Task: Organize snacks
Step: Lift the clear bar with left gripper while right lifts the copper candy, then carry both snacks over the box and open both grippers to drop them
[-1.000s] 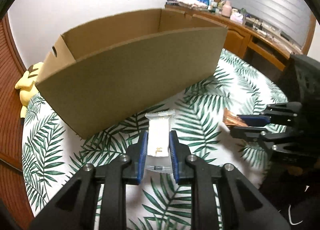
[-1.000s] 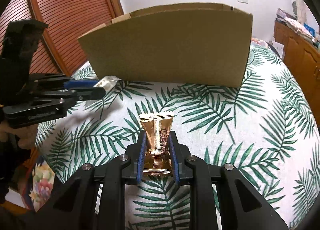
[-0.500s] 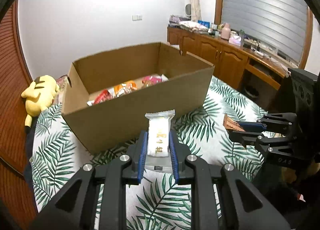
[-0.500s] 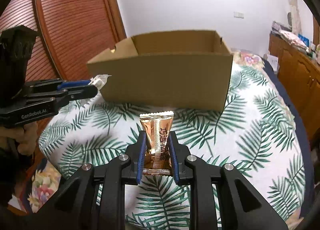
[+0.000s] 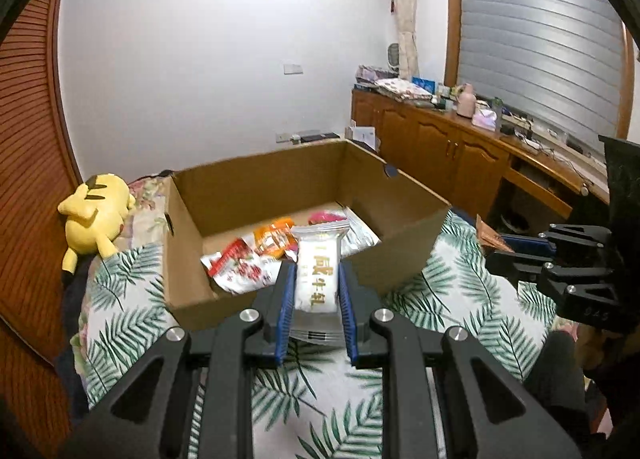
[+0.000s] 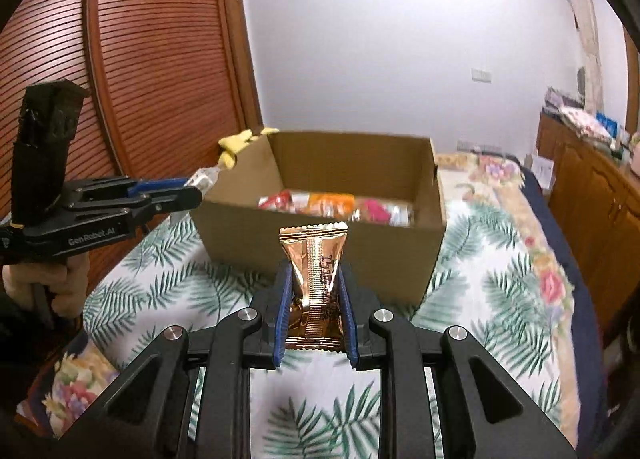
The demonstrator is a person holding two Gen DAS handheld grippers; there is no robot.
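Observation:
My left gripper (image 5: 315, 291) is shut on a white snack packet (image 5: 318, 271) with gold characters, held above the near wall of an open cardboard box (image 5: 400, 255). My right gripper (image 6: 314, 291) is shut on a gold foil snack packet (image 6: 316, 271), held in front of the same box (image 6: 380, 259). Several snack packets (image 5: 256, 259) lie on the box floor, also seen in the right wrist view (image 6: 332, 205). The right gripper shows at the right of the left wrist view (image 5: 516, 249); the left gripper shows at the left of the right wrist view (image 6: 188, 189).
The box stands on a bed with a palm-leaf cover (image 5: 460, 299). A yellow plush toy (image 5: 94, 211) lies left of the box. Wooden cabinets with clutter on top (image 5: 460, 139) run along the right wall. A slatted wooden door (image 6: 140, 59) is at the left.
Both grippers have risen with their packets, so the box now appears lower and its inside with the snacks shows. Neither grip has changed.

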